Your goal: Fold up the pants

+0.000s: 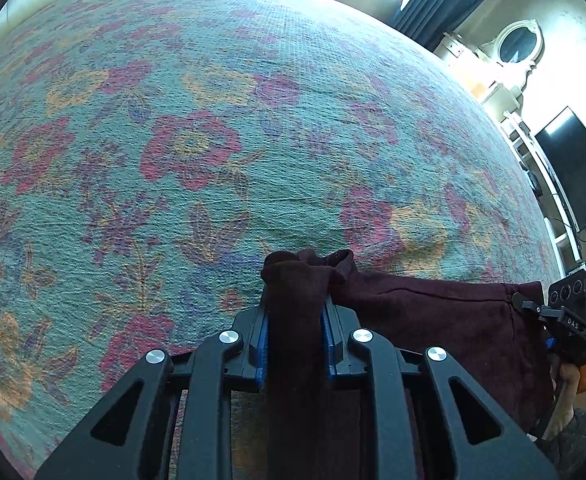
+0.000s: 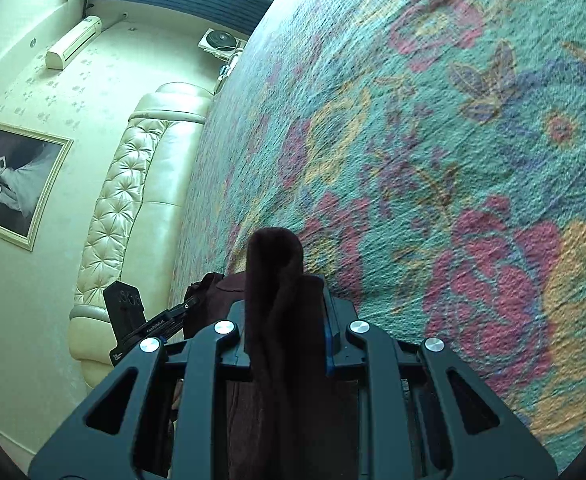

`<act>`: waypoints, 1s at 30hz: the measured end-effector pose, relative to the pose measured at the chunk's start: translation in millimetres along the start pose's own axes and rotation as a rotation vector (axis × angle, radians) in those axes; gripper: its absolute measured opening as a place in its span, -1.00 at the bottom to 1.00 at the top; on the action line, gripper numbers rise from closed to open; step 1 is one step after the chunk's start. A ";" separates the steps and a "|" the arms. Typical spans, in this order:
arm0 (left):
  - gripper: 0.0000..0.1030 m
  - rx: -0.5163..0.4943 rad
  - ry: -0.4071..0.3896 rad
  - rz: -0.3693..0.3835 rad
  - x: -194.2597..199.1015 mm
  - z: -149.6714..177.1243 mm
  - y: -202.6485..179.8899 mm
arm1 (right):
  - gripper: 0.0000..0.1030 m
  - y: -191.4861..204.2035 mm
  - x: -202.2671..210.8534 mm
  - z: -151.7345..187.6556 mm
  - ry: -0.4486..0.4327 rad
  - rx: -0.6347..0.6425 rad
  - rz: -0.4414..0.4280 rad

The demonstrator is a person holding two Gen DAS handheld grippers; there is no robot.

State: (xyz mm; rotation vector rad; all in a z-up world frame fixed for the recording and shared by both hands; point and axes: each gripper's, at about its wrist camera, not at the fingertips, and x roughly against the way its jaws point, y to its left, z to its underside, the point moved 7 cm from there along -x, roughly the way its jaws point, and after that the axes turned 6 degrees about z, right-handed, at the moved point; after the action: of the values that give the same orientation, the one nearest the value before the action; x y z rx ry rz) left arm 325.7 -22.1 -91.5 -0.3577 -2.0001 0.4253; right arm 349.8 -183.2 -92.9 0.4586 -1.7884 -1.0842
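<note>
Dark maroon pants [image 1: 433, 320] hang stretched between my two grippers above a floral bedspread [image 1: 213, 140]. My left gripper [image 1: 295, 312] is shut on a bunched edge of the pants, with cloth standing up between the blue pads. The right gripper shows at the far right of the left wrist view [image 1: 533, 308], holding the other end. In the right wrist view my right gripper [image 2: 285, 312] is shut on a thick fold of the pants [image 2: 273, 272]. The left gripper [image 2: 181, 308] shows at lower left there, gripping the cloth.
The teal bedspread [image 2: 433, 140] with pink and yellow flowers fills both views. A cream tufted headboard [image 2: 133, 200], a framed photo [image 2: 13, 184] and an air conditioner [image 2: 73, 42] lie to the left in the right wrist view. A dark TV [image 1: 577, 168] and an oval mirror [image 1: 519, 46] stand to the right in the left wrist view.
</note>
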 end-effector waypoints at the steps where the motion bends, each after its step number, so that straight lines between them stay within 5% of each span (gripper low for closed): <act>1: -0.57 0.002 -0.001 0.001 0.0 0.3 0.6 | -0.59 -1.3 -0.2 0.3 0.000 -0.004 -0.003; 16: -0.48 -0.001 -0.012 -0.019 -1.5 2.8 1.1 | -0.54 -15.4 7.1 2.4 0.002 -0.026 -0.026; 19: -0.28 -0.027 -0.014 -0.047 0.1 3.5 -1.8 | -0.39 -15.0 11.8 4.4 -0.004 -0.022 -0.014; 23: 0.31 -0.048 -0.034 -0.042 13.6 8.7 -3.8 | -0.06 -12.9 24.5 10.7 -0.015 -0.020 0.004; 30: 0.50 0.013 0.000 0.117 44.0 51.5 -6.8 | 0.41 -11.5 62.4 41.9 -0.028 0.024 0.057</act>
State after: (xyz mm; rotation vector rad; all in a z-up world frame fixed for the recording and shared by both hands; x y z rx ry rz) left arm 259.7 -16.8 -75.4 -0.4681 -1.9816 0.5107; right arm 282.3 -213.4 -75.1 0.4064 -1.8294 -1.0359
